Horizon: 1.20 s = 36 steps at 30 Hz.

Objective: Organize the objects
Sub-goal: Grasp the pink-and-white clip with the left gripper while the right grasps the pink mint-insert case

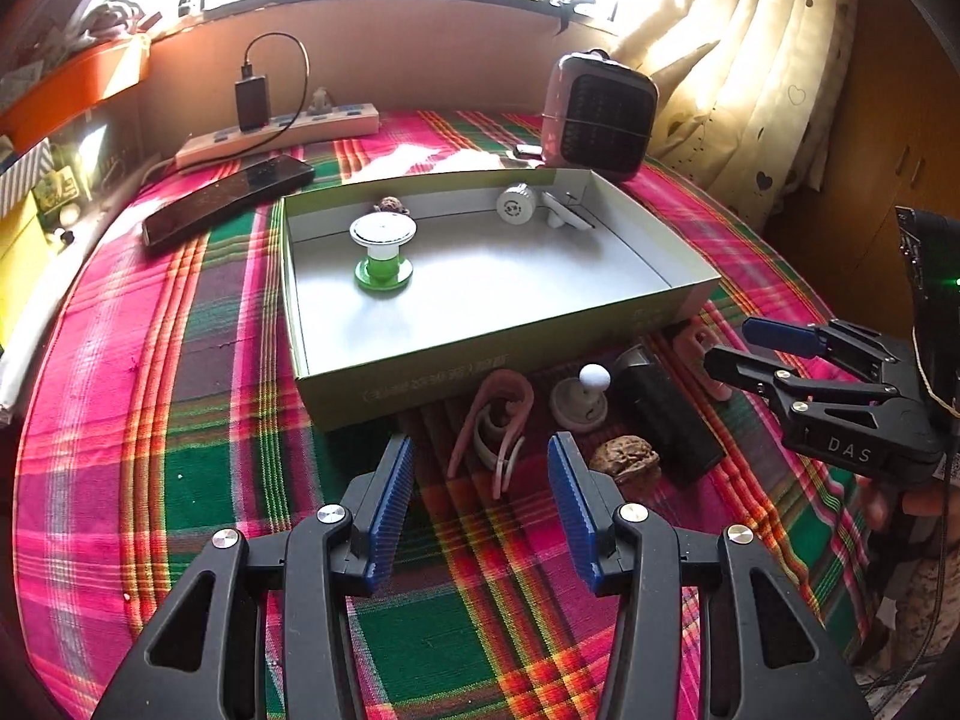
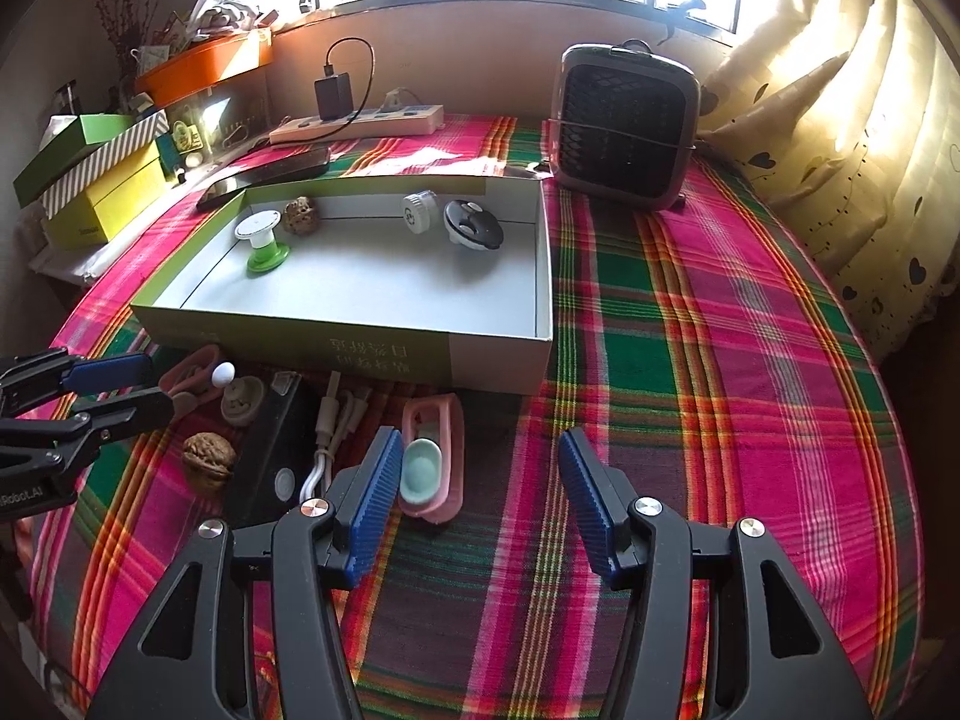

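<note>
Beyond both claws, on the plaid surface [image 2: 690,360], stands the shallow open box [image 1: 420,372], and I think it is where the loose things must be collected. Inside it already stand a green and white spool [image 1: 383,252], a small nut [image 2: 299,214], a white round cap [image 2: 418,210] and a black and white lid [image 2: 473,225], so part of the work looks done.

Farthest left is the left claw [image 1: 480,510]. Its jaws are apart and nothing is between them. Just ahead of it, between its tips and the near wall of the box, lies a pink clip [image 1: 495,420]; a little to the right of the tips are a beige knob with a white ball [image 1: 582,399], a walnut [image 1: 627,459] and a black block [image 1: 666,414]. These lie in a row outside the box, probably waiting for their turn.

To the right, the right claw [image 2: 480,504] is also open and empty. A pink holder with a pale green piece [image 2: 429,468] lies just beside its left finger [image 2: 375,498], not between the jaws, so the claw must shift left before closing. A white cable [image 2: 330,438] lies further left of it.
</note>
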Each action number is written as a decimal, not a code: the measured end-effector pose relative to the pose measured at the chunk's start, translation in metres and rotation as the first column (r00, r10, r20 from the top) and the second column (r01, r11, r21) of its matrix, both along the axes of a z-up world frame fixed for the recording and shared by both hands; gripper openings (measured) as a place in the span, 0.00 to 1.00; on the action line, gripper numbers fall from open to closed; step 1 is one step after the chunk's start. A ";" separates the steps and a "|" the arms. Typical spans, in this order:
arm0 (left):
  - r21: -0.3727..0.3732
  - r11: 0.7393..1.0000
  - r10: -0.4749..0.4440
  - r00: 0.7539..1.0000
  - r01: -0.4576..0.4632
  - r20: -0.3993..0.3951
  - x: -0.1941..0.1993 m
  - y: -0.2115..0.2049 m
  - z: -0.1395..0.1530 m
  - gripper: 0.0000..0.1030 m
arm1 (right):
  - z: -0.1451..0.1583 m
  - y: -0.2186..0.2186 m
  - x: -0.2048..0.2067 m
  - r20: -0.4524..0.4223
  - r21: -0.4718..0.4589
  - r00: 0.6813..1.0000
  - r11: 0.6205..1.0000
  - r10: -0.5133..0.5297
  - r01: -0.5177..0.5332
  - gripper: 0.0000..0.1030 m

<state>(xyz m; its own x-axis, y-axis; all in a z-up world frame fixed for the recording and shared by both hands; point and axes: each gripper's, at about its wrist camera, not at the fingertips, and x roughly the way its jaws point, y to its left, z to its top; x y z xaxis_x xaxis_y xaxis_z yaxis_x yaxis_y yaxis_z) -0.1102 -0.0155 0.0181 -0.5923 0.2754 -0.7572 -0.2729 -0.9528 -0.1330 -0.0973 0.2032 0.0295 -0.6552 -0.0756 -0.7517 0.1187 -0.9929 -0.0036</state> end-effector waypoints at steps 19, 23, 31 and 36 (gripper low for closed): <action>-0.073 0.997 0.008 1.000 -0.007 0.015 -0.014 0.016 -0.008 0.44 | -0.013 0.000 -0.012 0.051 -0.001 0.999 1.000 0.000 0.000 0.53; -0.087 0.996 0.028 1.000 -0.027 0.011 -0.016 0.019 -0.008 0.44 | -0.013 -0.001 -0.014 0.052 0.009 0.999 1.000 0.003 -0.004 0.53; -0.106 0.994 0.041 0.999 -0.041 -0.002 -0.016 0.024 -0.009 0.43 | -0.013 -0.001 -0.015 0.052 0.008 0.999 1.000 0.003 -0.004 0.53; -0.108 0.993 0.043 0.999 -0.043 -0.004 -0.015 0.027 -0.009 0.31 | -0.012 -0.001 -0.015 0.048 0.007 0.999 1.000 -0.002 0.002 0.44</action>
